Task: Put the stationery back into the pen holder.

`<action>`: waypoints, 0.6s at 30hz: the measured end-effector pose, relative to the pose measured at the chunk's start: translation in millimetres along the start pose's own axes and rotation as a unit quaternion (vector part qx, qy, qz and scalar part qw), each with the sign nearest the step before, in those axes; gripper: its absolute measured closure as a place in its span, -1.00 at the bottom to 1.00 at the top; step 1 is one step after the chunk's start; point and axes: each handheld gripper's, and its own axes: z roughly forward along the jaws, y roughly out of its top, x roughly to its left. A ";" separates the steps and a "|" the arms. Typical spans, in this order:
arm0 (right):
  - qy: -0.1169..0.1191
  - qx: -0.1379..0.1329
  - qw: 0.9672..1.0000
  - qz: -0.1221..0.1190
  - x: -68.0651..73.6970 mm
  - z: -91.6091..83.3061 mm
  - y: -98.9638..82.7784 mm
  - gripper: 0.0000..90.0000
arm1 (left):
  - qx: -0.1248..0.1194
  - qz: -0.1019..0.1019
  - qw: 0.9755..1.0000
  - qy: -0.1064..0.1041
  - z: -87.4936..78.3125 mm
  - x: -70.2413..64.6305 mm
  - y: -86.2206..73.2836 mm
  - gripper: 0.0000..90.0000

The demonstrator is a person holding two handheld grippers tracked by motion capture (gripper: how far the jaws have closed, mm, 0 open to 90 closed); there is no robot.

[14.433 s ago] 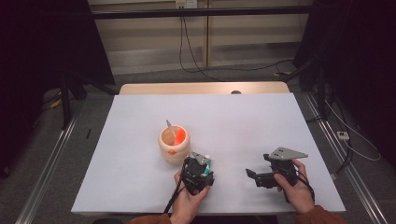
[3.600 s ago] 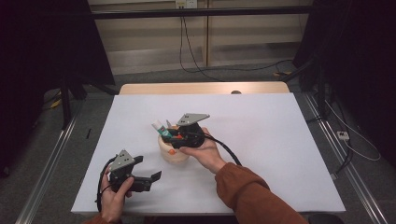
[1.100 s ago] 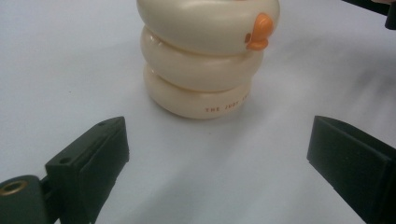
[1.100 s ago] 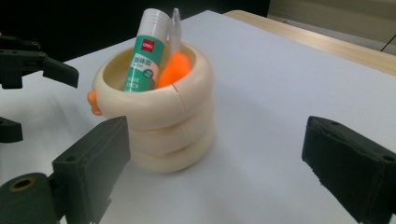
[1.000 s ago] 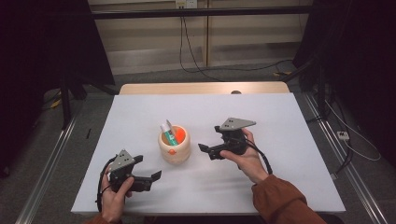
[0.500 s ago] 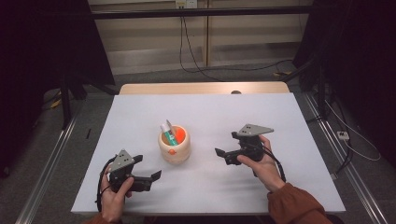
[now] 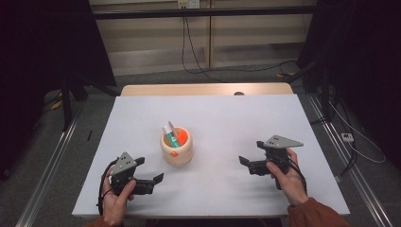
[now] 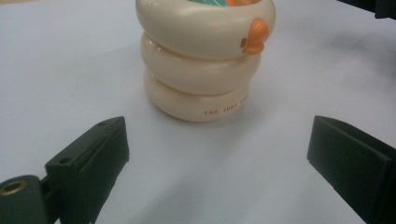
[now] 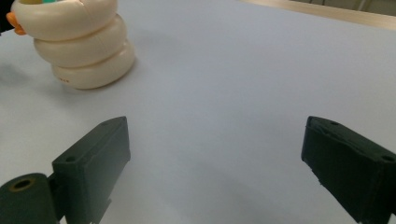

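A cream ring-stacked cup (image 7: 176,148) with an orange duck beak stands mid-table, and a green-and-white tube (image 7: 169,132) leans inside it beside something orange. The same cup (image 8: 205,56) rises just ahead of my left gripper (image 8: 217,158), whose jaws stand wide apart with nothing between them. In the high view my left gripper (image 7: 153,182) rests near the front left, a little short of the cup. My right gripper (image 7: 247,163) sits at the front right, open and empty, pointing left toward the cup (image 9: 77,42). Bare table lies between the jaws of my right gripper (image 9: 215,154).
The white table (image 7: 222,118) has a wooden strip (image 7: 203,89) along its far edge. Metal rails (image 7: 56,156) run down both sides on the floor, and cables (image 7: 350,137) lie at the right. Dark curtains hang at both back corners.
My right gripper put the tube into the cup, let go, and has drawn back right and toward me, empty. My left gripper has stayed at the front left.
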 end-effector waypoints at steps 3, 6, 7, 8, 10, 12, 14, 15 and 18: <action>-0.014 -0.003 1.000 0.006 -5.2 -9.5 -7.3 -0.83 | 0.000 0.000 1.000 0.000 -0.2 -0.6 0.3 -0.88; -0.028 -0.007 0.999 0.015 -9.0 -17.1 -13.1 -0.82 | 0.000 0.001 1.000 0.001 -0.4 -0.9 0.3 -0.88; -0.031 -0.007 0.999 0.014 -9.9 -19.3 -15.1 -0.82 | 0.000 0.001 1.000 0.002 -0.5 -0.9 0.4 -0.88; -0.035 -0.006 0.999 0.015 -10.7 -21.2 -17.1 -0.82 | 0.001 0.001 1.000 0.002 -0.7 -1.0 0.4 -0.88; -0.041 -0.006 0.999 0.019 -12.6 -24.8 -21.0 -0.82 | -0.001 0.000 1.000 0.005 -1.1 -1.4 0.4 -0.88; -0.046 -0.004 0.999 0.022 -14.7 -27.5 -24.7 -0.82 | 0.000 -0.001 1.000 0.007 -1.6 -1.6 0.6 -0.88; -0.048 -0.007 0.998 0.027 -16.9 -29.8 -28.1 -0.82 | -0.003 0.000 1.000 0.007 -1.9 -1.5 0.7 -0.88; -0.052 -0.007 0.998 0.028 -17.4 -30.9 -29.5 -0.82 | -0.004 0.000 1.000 0.008 -2.2 -1.7 0.7 -0.88; -0.054 -0.004 0.998 0.034 -18.4 -33.1 -34.9 -0.82 | -0.004 0.000 1.000 0.009 -3.0 -1.8 0.6 -0.88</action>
